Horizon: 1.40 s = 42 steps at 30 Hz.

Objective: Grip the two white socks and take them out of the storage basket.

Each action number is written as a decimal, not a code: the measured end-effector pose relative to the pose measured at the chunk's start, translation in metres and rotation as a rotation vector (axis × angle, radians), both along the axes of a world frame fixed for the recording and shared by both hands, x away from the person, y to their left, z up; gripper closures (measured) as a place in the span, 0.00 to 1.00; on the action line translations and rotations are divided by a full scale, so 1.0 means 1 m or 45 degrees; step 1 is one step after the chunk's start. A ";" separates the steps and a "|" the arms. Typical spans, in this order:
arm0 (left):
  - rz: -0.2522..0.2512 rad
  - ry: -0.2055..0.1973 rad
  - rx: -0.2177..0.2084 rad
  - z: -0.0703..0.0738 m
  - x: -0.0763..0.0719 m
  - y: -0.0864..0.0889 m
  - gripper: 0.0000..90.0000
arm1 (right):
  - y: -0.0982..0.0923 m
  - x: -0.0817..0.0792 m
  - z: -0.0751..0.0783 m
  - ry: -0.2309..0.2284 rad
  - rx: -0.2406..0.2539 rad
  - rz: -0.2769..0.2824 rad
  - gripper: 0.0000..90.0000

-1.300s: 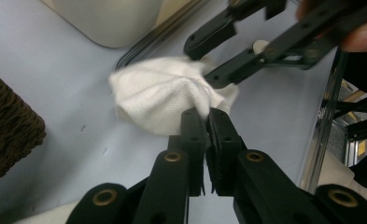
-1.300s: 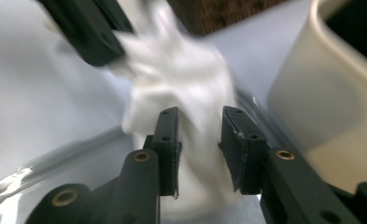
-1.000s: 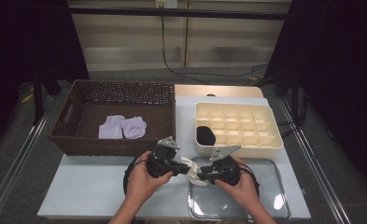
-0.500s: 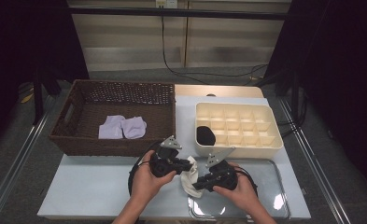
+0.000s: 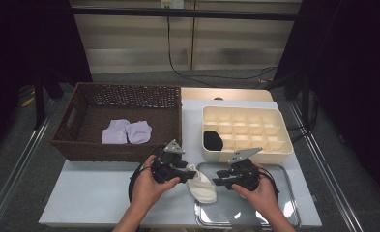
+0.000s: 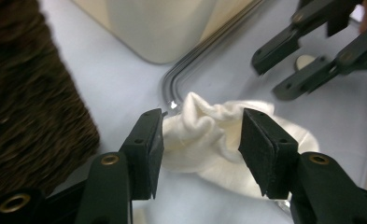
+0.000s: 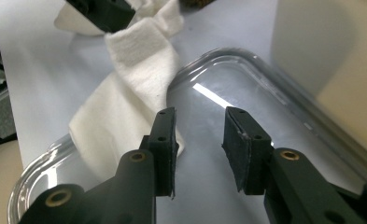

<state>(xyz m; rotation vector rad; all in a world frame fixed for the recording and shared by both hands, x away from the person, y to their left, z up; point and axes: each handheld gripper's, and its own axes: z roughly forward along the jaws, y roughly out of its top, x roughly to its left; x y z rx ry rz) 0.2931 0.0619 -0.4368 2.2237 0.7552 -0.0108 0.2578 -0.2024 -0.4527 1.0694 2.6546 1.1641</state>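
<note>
A white sock lies half on the table and half over the left rim of a clear tray. My left gripper points right at the sock's bunched end. Its jaws have just been opening and now stand open on either side of that end, pads off the cloth's bulk. My right gripper hovers over the tray, just right of the sock. Its jaws have just been opening too, and nothing lies between them.
A brown wicker basket at the left holds two pale lilac socks. A cream compartment box stands behind the tray, with a black sock in its near left cell. Both sit close to the grippers.
The left jaws have opened and let go of the white sock, which now rests across the tray rim. The right gripper has drawn a little to the right, off the sock.
</note>
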 end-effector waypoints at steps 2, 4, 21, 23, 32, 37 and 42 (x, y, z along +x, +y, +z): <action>0.009 -0.003 0.009 0.000 0.001 0.003 0.55 | 0.001 -0.001 0.002 0.000 0.034 0.019 0.72; 0.020 -0.011 0.015 -0.001 0.001 0.003 0.55 | 0.005 -0.004 0.003 -0.003 0.041 0.033 0.72; 0.019 -0.006 0.011 -0.001 0.003 0.009 0.55 | -0.001 0.002 -0.013 -0.041 -0.040 -0.069 0.78; 0.008 0.012 0.031 -0.006 0.004 0.008 0.56 | 0.000 0.000 -0.009 -0.045 0.004 -0.054 0.78; -0.003 0.013 0.052 -0.009 0.002 0.004 0.61 | 0.034 -0.011 -0.004 -0.069 0.031 0.100 0.78; -0.002 0.018 0.040 -0.011 0.002 0.006 0.60 | 0.036 -0.016 -0.017 -0.051 -0.068 0.154 0.92; 0.014 0.014 0.029 -0.010 0.002 0.008 0.59 | 0.022 -0.016 -0.013 -0.021 -0.130 0.195 0.97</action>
